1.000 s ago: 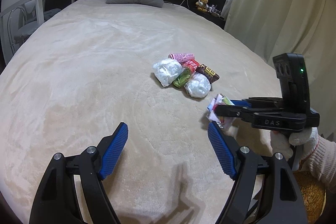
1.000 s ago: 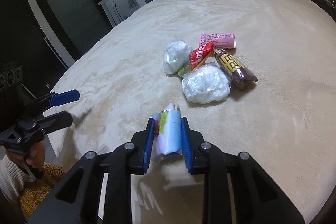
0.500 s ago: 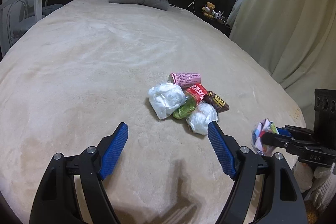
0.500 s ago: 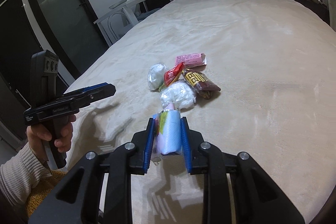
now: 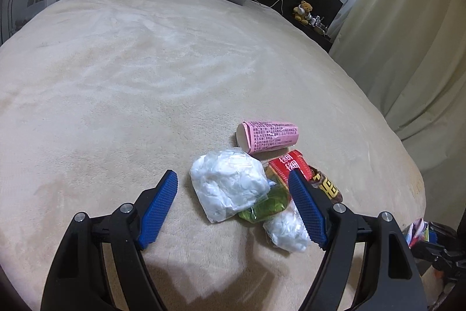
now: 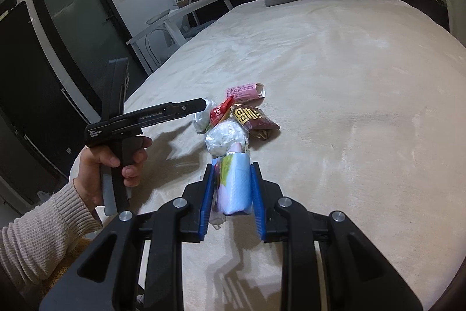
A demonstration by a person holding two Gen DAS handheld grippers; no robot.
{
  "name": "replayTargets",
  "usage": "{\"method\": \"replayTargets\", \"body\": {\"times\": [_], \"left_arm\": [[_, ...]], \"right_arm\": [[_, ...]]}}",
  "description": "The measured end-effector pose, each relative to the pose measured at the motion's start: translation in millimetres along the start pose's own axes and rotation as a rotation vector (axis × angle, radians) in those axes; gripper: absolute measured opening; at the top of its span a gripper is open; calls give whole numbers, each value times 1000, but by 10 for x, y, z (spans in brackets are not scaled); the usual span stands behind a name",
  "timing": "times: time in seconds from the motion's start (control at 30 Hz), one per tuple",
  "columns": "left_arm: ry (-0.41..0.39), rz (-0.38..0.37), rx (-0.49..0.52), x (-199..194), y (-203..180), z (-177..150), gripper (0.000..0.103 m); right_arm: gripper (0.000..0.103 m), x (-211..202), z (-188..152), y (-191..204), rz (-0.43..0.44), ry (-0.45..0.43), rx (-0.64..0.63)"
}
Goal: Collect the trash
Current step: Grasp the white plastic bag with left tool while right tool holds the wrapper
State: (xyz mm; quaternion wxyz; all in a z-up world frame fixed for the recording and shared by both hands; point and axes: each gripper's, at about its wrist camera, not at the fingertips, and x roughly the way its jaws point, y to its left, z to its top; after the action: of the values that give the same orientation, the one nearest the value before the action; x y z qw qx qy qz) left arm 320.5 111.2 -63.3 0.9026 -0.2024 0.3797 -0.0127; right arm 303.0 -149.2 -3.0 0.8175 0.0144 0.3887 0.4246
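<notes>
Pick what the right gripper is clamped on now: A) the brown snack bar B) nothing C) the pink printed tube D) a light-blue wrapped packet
D: in the right wrist view the right gripper has its blue pads pressed against both sides of a light-blue wrapped packet.

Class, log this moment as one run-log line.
left hand-held gripper: open over white bag | right hand-held gripper: shut on blue wrapper | pile on bed
</notes>
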Motion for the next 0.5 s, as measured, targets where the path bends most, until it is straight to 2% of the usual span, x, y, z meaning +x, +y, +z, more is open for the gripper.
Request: {"method": "replayTargets", "body": {"times": [0.2,0.4,0.5], "left_arm": [[35,-9,-59,192,110,31,75],[41,-16,-51,221,86,16,56],[26,-8,-34,183,37,12,54]], "right_arm": [[26,-55,-10,-62,-6,-1,10],[26,-102,-13,-105,-10,-5,19],[26,-119,-7,-103,-13,-6,20]]}}
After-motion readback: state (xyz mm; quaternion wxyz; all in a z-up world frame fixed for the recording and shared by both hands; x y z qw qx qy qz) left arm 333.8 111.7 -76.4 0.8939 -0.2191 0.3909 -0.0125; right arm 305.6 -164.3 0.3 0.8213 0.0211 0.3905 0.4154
